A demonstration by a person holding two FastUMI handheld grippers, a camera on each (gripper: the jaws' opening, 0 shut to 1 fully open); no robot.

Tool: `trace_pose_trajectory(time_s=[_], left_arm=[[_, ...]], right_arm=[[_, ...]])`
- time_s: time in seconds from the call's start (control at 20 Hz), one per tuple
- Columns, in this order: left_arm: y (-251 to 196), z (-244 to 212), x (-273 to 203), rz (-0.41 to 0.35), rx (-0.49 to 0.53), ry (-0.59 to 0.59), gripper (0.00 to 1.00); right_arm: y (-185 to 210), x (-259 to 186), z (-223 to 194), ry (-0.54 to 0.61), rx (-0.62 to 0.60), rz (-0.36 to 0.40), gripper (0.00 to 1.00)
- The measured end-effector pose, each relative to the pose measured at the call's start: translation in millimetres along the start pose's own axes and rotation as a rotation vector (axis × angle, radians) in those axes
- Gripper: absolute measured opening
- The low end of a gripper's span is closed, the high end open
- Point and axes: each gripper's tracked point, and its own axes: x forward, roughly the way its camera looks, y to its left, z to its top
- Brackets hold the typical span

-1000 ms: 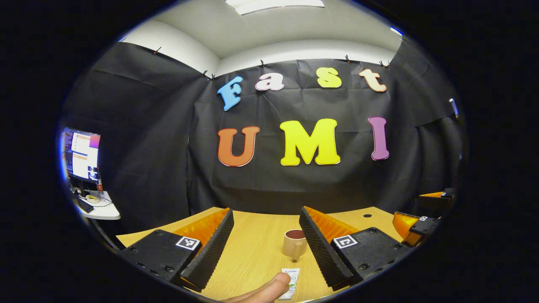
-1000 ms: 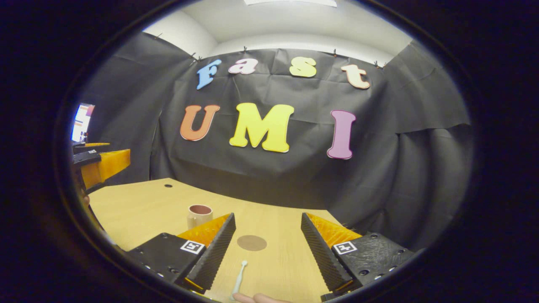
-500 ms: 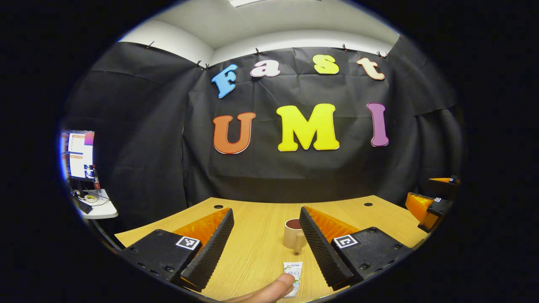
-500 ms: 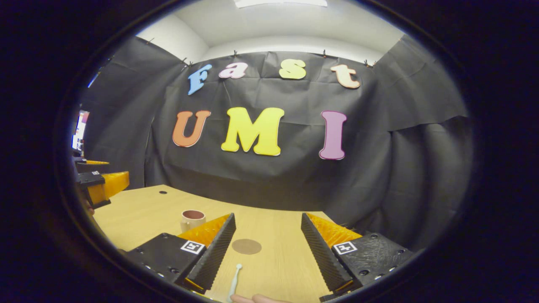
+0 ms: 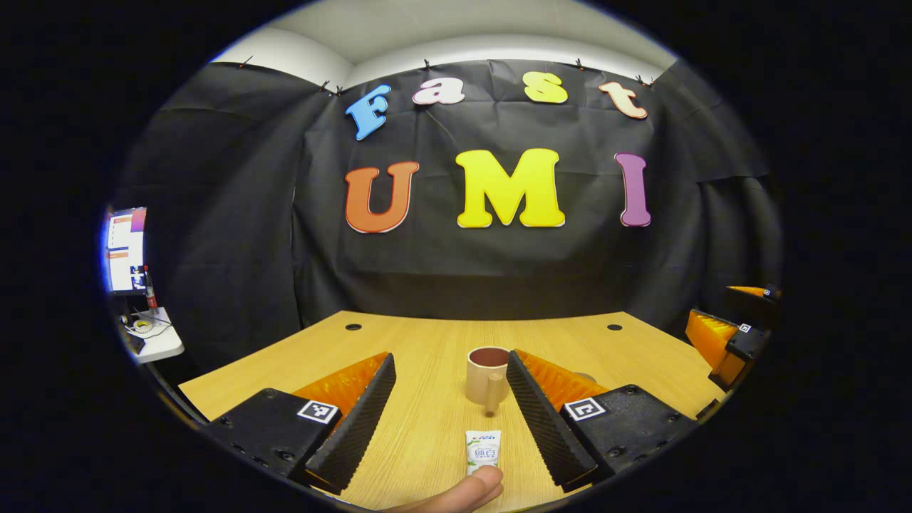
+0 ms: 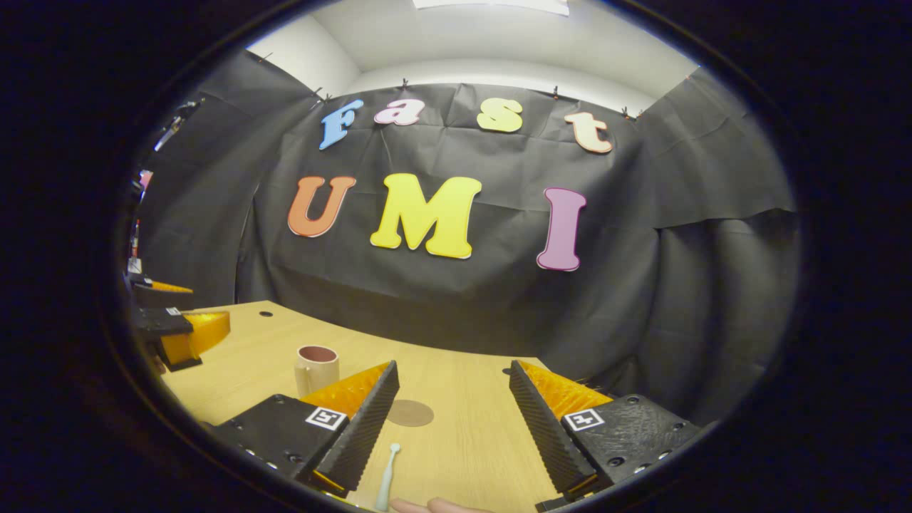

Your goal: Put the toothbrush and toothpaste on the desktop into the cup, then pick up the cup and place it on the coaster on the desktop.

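A small white toothpaste tube (image 5: 483,449) is lying flat on the light wooden desktop (image 5: 427,356), just nearer than the beige handled cup (image 5: 487,375), which is standing upright. A pale slender toothbrush (image 6: 385,485) is lying near the round brown coaster (image 6: 410,412). The left gripper (image 5: 451,420) and the right gripper (image 6: 454,427) are both hovering wide open, holding nothing. A fingertip (image 5: 467,491) is showing at the tube's near end.

The right tongs (image 6: 450,420) stood open above the surface (image 6: 470,442). A toothbrush (image 6: 385,476) lay near between them. The coaster (image 6: 410,412) lay farther off, the cup (image 6: 316,368) to its left.
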Motion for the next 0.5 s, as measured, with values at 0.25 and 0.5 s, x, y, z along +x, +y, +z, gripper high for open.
trace_pose_trajectory(time_s=[0.25,0.5], left_arm=[[-4.5,-66.2,13.6,-0.003,-0.009,0.239,1.00],[-18.2,-114.8,12.1,-0.070,-0.005,0.422,1.00]], right_arm=[[1.4,4.8,-10.0,0.029,0.006,0.002,0.95],[2.0,11.5,-20.6,0.060,-0.008,-0.001,0.96]])
